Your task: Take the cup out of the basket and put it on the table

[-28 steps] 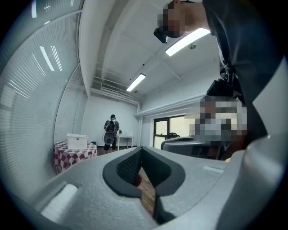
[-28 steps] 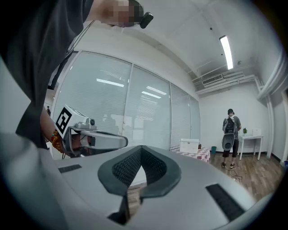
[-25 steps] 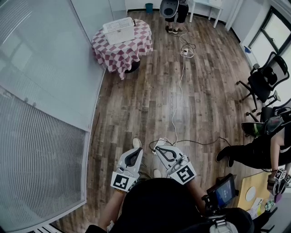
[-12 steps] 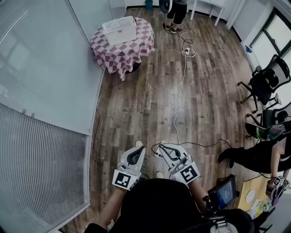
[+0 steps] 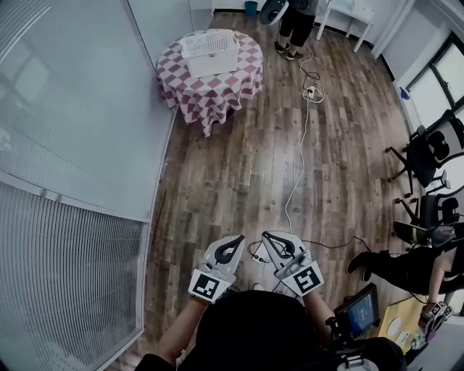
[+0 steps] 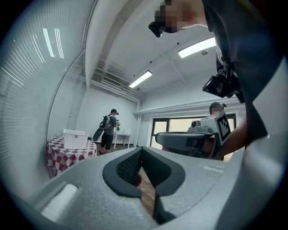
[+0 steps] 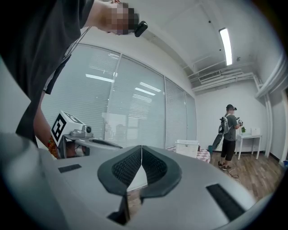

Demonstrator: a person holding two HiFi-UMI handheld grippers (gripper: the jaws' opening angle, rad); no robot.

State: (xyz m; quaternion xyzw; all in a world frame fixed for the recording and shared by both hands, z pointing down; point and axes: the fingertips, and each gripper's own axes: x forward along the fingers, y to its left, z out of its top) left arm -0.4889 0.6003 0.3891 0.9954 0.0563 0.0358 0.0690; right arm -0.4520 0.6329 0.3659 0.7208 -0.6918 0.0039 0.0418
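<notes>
A white basket (image 5: 210,52) stands on a round table with a red-and-white checked cloth (image 5: 217,87), far across the room at the top of the head view. No cup shows; the basket's inside is hidden at this distance. My left gripper (image 5: 237,240) and right gripper (image 5: 267,236) are held close to my body, side by side, both shut with nothing between the jaws. The left gripper view shows the basket (image 6: 75,139) far off at the left behind the shut left gripper (image 6: 141,148). The right gripper view shows the basket (image 7: 186,146) beyond the shut right gripper (image 7: 141,147).
A glass partition wall (image 5: 80,145) runs along the left. A white cable (image 5: 301,156) trails over the wood floor between me and the table. A person (image 5: 297,22) stands beyond the table. Office chairs (image 5: 431,148) and a seated person (image 5: 413,261) are at the right.
The table and basket have shifted lower and a little right in the head view, so they are somewhat nearer. Both grippers stay shut and have drifted right with my body.
</notes>
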